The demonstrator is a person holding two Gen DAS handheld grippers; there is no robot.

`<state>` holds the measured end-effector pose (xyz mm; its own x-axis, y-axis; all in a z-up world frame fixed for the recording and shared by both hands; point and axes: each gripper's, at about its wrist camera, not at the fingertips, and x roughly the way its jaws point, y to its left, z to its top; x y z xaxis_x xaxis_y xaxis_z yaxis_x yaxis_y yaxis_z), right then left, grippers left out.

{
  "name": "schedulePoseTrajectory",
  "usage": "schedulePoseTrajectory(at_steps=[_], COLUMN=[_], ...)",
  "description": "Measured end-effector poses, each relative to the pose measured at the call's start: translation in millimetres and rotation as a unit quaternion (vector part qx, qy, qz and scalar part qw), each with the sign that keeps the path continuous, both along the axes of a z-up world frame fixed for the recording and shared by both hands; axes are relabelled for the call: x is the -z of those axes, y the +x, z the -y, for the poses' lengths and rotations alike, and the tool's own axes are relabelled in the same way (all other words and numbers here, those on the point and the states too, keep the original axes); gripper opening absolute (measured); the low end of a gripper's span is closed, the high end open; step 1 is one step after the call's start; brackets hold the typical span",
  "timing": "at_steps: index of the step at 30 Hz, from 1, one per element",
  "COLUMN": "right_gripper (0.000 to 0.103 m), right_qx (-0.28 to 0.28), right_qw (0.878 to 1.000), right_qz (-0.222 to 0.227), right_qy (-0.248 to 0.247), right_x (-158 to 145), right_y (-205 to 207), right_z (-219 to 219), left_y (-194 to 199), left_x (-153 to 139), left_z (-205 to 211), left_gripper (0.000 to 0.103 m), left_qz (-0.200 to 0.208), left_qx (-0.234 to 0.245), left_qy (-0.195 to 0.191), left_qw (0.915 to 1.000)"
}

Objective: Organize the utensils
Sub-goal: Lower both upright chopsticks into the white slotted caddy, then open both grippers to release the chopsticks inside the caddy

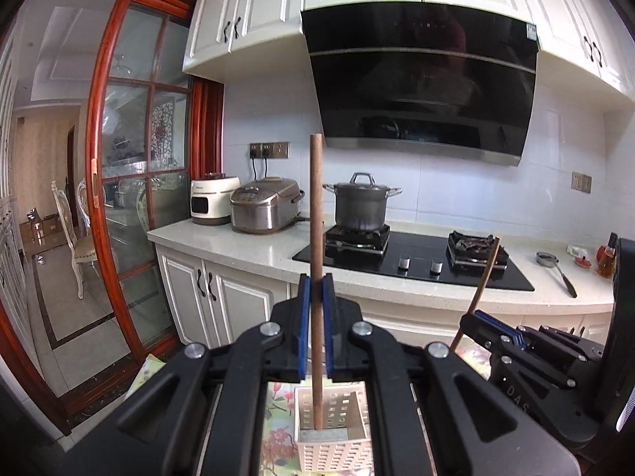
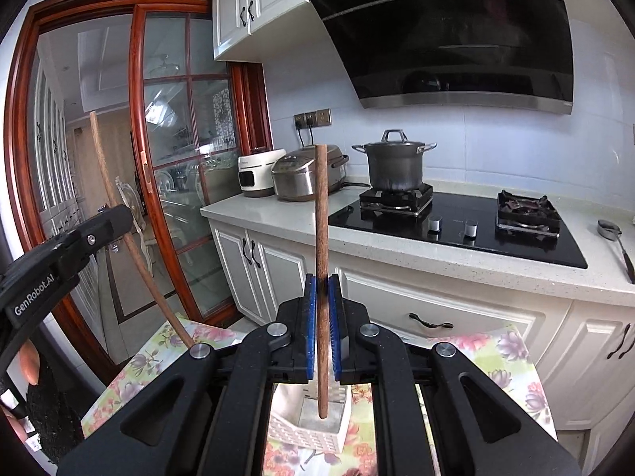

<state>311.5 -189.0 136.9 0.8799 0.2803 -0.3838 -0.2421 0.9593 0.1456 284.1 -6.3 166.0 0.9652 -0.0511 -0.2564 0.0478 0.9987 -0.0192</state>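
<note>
**Two chopsticks held upright over the holder**

Each hand's gripper carries one brown wooden chopstick, and both sticks hang above the white perforated utensil holder [image 1: 332, 428] that stands on the flower-patterned desk [image 2: 512, 361]. The step in hand looks like dropping the sticks into that holder.

To do it well, keep each stick close to vertical, bring its lower tip inside the holder's rim before loosening anything, and lower until the tip is near the bottom — a release from high up would likely let the stick bounce or tip out. Better to set one down first, so the two grippers do not crowd each other over the small opening.

The left gripper [image 1: 316, 293] has its blue-padded jaws clamped on the left chopstick [image 1: 316, 214] around mid-length; the lower tip shows in front of the holder's opening. The right gripper [image 2: 324, 297] likewise grips the right chopstick [image 2: 322, 214] — its tip hangs over the holder, whether inside the rim I cannot tell.
</note>
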Motion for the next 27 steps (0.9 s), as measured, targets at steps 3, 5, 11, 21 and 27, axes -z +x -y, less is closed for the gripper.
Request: schedulePoseTrajectory(at_steps=[3,5,11,21,27], right_gripper=[0.009,0.009,0.009,0.027,0.041], right_qx=[-0.007,-0.011,-0.017,-0.007,0.001], right_qw=[1.0,0.999,0.994,0.992,0.994], right_qz=[-0.022,-0.037,-0.102,-0.121,-0.114], right_qy=[-0.005,-0.014,-0.037,-0.024,0.0], right_x=[13.2,22.6,47.7,76.4,73.4], right_y=[12.7,18.1,36.6,63.9,50.6], right_z=[-3.2,-7.8,-21.9,-22.3,-2.0], left_y=[16.6,24.9,45.4,63.9,48.8], left_x=[12.8,22.3,53.7,87.5,92.6], left_z=[-4.0,-6.5,-4.7,-15.3,-27.8], left_gripper=[0.006,0.006,0.006,0.024,0.048], left_qz=[-0.029,-0.047,-0.112,-0.149,-0.136], left_qx=[0.011,0.016,0.035,0.009,-0.009], left_qy=[-0.011,-0.013,0.005,-0.007,-0.004], left_qw=[0.9995,0.9987,0.993,0.9888,0.9907])
